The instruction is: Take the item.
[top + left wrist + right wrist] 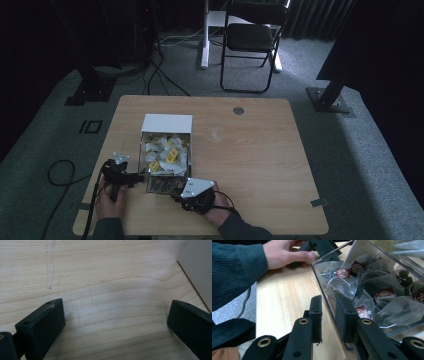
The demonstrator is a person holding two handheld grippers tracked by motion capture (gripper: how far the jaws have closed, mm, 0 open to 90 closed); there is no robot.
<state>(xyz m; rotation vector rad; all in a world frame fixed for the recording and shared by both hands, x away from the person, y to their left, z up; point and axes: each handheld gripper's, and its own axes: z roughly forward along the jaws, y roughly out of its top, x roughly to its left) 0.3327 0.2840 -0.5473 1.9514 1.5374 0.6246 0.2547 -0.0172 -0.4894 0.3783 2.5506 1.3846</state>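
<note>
Right gripper (329, 312) closest in its own view, lower center: jaws narrow, straddling near wall of clear box (322, 280), not visibly clamped. Tea bags (342, 273) inside w/ dark red tags. Left gripper (115, 322) jaws wide over bare table (100, 270). High view: box (165, 160) center-left, white lid (166, 122) behind, left hand (110, 200) lower left.
</note>
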